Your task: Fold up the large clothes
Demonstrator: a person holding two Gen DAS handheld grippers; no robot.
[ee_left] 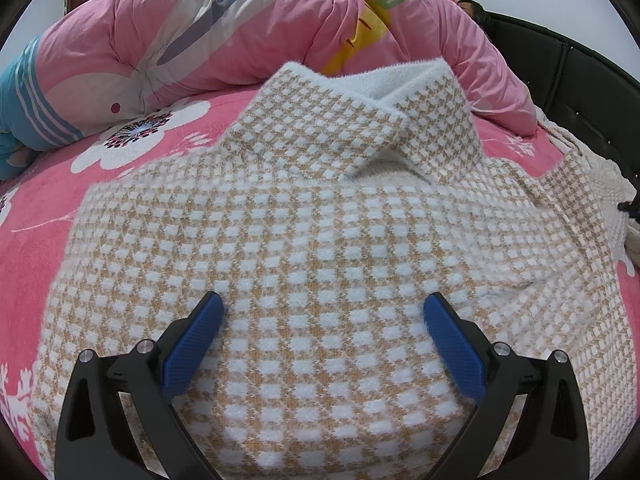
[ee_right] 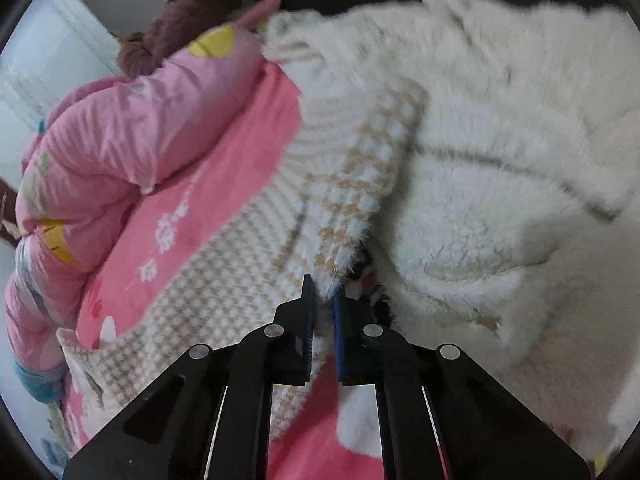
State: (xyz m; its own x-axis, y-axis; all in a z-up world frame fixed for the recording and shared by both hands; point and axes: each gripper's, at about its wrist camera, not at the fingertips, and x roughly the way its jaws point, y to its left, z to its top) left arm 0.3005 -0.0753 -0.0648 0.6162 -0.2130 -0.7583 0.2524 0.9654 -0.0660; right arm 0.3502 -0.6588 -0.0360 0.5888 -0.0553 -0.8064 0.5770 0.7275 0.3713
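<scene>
A tan and white checked knit sweater (ee_left: 304,216) lies spread on the pink flowered bed sheet (ee_left: 48,200), collar at the far end. My left gripper (ee_left: 322,304) is open, its blue pads just above the sweater's body, holding nothing. In the right wrist view my right gripper (ee_right: 324,292) is shut on the fluffy white edge of the checked sweater (ee_right: 348,200), near its sleeve cuff. The sweater's body (ee_right: 208,280) stretches away to the left over the sheet.
A rolled pink quilt (ee_left: 208,36) lies along the far side of the bed, also in the right wrist view (ee_right: 120,136). A fluffy white fleece garment (ee_right: 500,140) covers the right side. A black padded bed frame (ee_left: 580,80) stands at the back right.
</scene>
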